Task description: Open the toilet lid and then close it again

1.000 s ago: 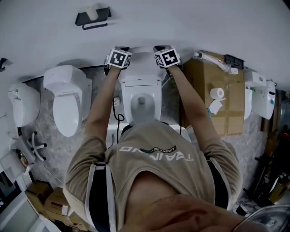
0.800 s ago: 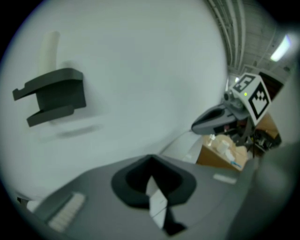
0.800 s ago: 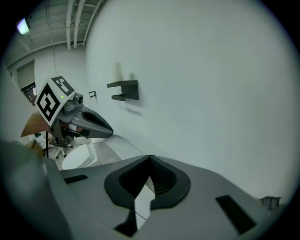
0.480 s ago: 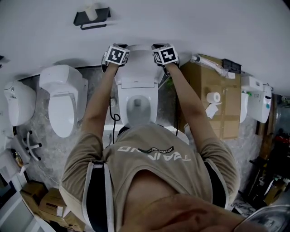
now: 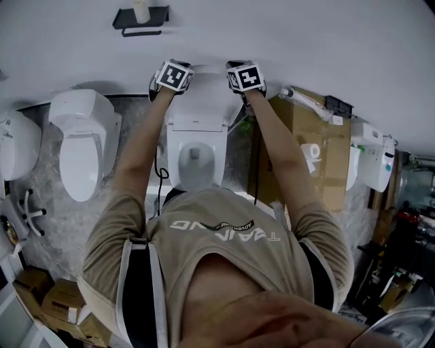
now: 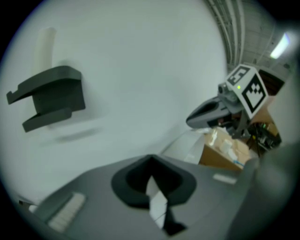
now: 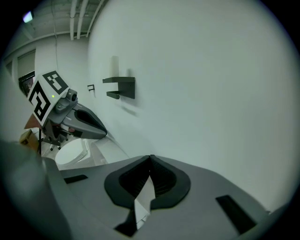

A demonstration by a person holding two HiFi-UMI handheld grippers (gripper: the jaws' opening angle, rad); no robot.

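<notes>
The middle toilet (image 5: 196, 160) stands against the wall with its white lid (image 5: 204, 95) raised. My left gripper (image 5: 173, 73) is at the lid's upper left corner and my right gripper (image 5: 243, 75) at its upper right corner. In the left gripper view the jaws (image 6: 152, 185) are closed on a thin white edge, the lid's panel (image 6: 187, 147) runs off to the right, and the right gripper (image 6: 220, 110) shows beyond it. In the right gripper view the jaws (image 7: 149, 180) pinch the same kind of white edge, with the left gripper (image 7: 79, 122) across from them.
A black wall shelf (image 5: 139, 17) hangs above and left of the lid. A second toilet (image 5: 78, 146) stands to the left, a third (image 5: 15, 146) beyond it. Cardboard boxes (image 5: 319, 163) with a paper roll stand to the right. The person's torso hides the toilet's front.
Both grippers and the lid have shifted slightly up and left in the head view, closer to the wall. The whole scene has slid left with the head. The hold looks unchanged.
</notes>
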